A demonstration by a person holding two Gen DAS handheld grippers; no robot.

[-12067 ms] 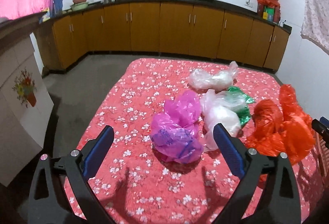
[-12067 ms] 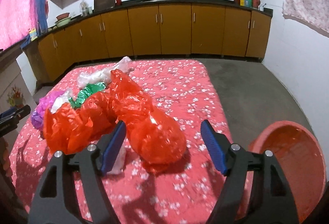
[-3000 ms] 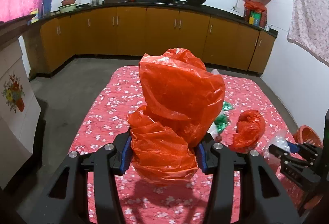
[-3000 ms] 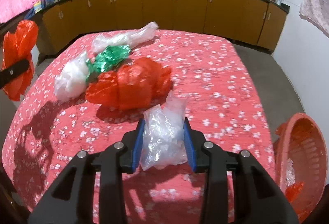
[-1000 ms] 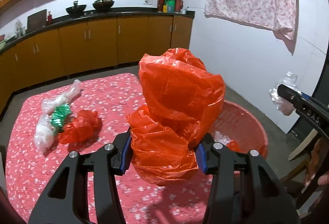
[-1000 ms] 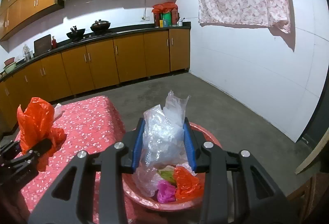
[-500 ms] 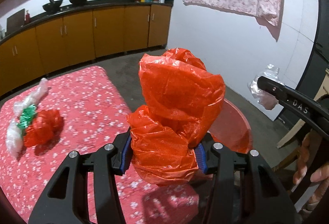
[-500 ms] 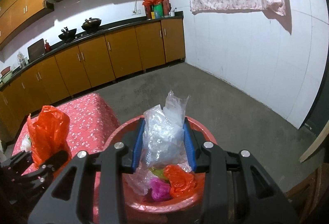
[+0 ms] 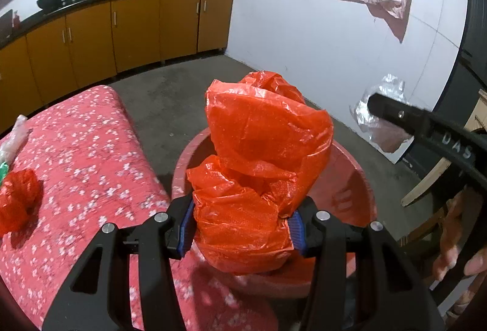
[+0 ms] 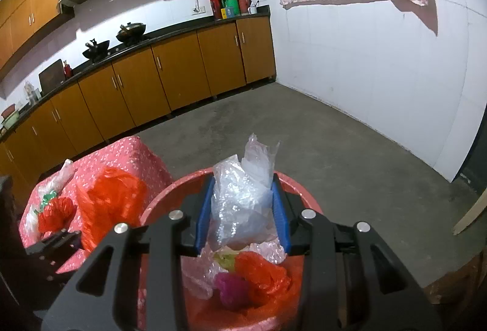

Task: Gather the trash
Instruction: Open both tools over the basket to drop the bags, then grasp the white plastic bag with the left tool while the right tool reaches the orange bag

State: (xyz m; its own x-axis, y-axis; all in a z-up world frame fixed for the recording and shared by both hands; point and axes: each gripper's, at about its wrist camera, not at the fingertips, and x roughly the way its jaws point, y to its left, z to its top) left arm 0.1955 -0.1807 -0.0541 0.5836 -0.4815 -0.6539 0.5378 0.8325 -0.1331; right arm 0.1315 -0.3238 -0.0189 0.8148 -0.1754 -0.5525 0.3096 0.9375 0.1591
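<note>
My left gripper (image 9: 240,229) is shut on a big red plastic bag (image 9: 261,166) and holds it over the near rim of the red basin (image 9: 350,194). My right gripper (image 10: 242,212) is shut on a clear plastic bag (image 10: 240,197) above the same basin (image 10: 170,197), which holds red, pink and clear bags. The right gripper also shows in the left wrist view (image 9: 392,112) with the clear bag (image 9: 380,124). The left-held red bag shows in the right wrist view (image 10: 106,203).
The table with a red flowered cloth (image 9: 85,154) stands left of the basin, with a small red bag (image 9: 18,200), a green one and a clear one (image 10: 61,175) on it. Brown cabinets (image 10: 182,75) line the far wall. A wooden chair (image 9: 426,188) stands at the right.
Both grippers have moved from over the table toward the basin with their bags. The basin is now closer and under both bags.
</note>
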